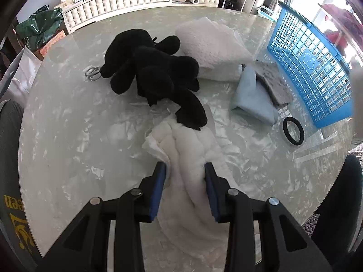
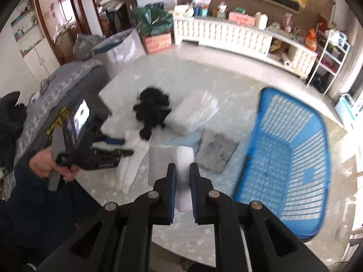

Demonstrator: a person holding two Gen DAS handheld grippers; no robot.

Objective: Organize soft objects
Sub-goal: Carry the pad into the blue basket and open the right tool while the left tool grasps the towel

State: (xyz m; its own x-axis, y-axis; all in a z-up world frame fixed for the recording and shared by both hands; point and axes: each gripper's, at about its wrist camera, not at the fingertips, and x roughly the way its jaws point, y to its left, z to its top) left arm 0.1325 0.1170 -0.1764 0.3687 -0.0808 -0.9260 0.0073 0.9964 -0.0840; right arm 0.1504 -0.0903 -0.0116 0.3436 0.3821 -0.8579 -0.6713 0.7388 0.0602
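both tools are matte black frames of angular linkage arms, each arm pinned with round silver screws — four showing across the left gripper [image 1: 185, 170] and four across the right gripper [image 2: 182, 170]. the fingers [image 1: 160, 181] carry blue pads on their inner faces. seen from the right wrist, the left tool has a small lit screen, yellow lettering on its side and white print on its body. the hand [image 2: 48, 166] emerges from a dark sleeve [image 2: 38, 195].

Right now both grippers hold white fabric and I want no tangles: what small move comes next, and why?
Probably carry the right gripper with its white folded cloth over the blue basket, which looks empty; the left gripper should wait, since the black plush toy lies on its white blanket.
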